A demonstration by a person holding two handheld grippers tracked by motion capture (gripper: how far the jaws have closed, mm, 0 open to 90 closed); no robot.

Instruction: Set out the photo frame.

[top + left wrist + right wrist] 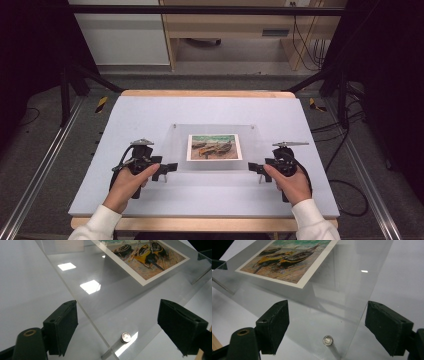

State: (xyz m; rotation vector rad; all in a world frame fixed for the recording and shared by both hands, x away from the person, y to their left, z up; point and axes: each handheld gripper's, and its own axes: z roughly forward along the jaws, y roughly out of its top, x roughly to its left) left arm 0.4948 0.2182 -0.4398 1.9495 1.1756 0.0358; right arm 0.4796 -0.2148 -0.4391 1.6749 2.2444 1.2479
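Centrally, a clear acrylic sheet (172, 145) is seen raised slightly above the pale grey table (125, 115) on short metal standoffs, with a printed picture of beached boats (214, 147) lying flat on its middle. In the left gripper view a silver standoff cap (126, 337) is found at the near corner of the sheet, and a matching cap (328, 340) is shown in the right gripper view. The left gripper (171, 168) is held at the sheet's near-left corner, its jaws spread wide with the corner between them, untouched. The right gripper (255, 167) is held likewise at the near-right corner, jaws parted and grasping nothing. Beyond the table, a wooden cabinet (225, 25) is visible on the floor.
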